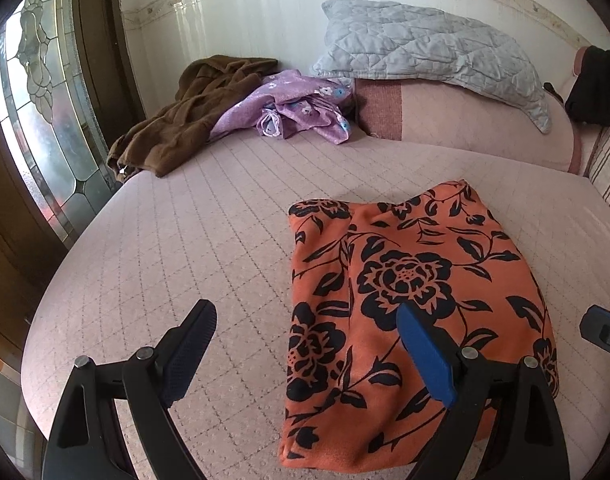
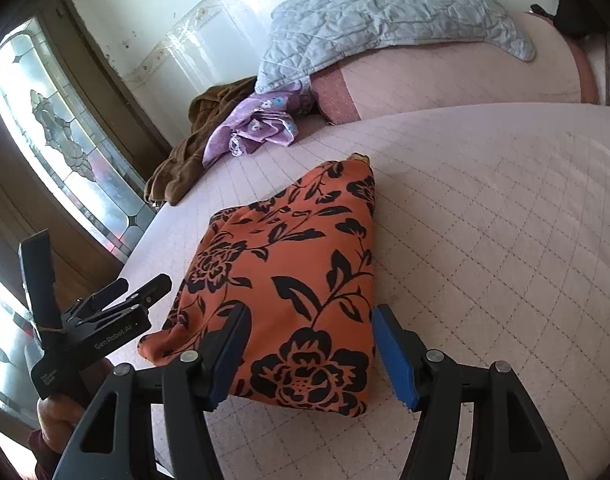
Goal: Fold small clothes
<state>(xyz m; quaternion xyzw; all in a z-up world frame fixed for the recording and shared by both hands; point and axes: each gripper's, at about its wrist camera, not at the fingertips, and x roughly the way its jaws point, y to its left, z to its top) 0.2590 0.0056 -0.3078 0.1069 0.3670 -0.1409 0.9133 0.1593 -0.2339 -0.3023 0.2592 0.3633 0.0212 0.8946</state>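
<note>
Nearest the lens, the left gripper (image 1: 305, 344) is spread wide and holds nothing; its right finger hangs over the near left part of the folded orange cloth with black flower print (image 1: 405, 312), its left finger over bare bedding. The right gripper (image 2: 311, 344) is likewise released and empty, its blue-padded fingers straddling the cloth's near end from above.

Only the right wrist view shows the left gripper from outside (image 2: 117, 304), low at the left, with the white lettering "GenRobot.AI" on its black body; a smaller label on the handle is too small to read. Only the left wrist view shows a black corner of the other tool at its right edge.

The cloth lies flat as a compact rectangle on the pale pink quilted bedcover (image 1: 185, 232), near the bed's front edge. Open cover lies all round it, widest to its left and right.

Farther back, near the wall, lie a crumpled brown garment (image 1: 185, 128) and, touching it, a bunched purple floral garment (image 1: 297, 108). Behind them a grey quilted pillow (image 1: 425, 48) rests on a pink bolster (image 1: 465, 124). A leaded stained-glass window (image 1: 37, 120) runs along the left.
</note>
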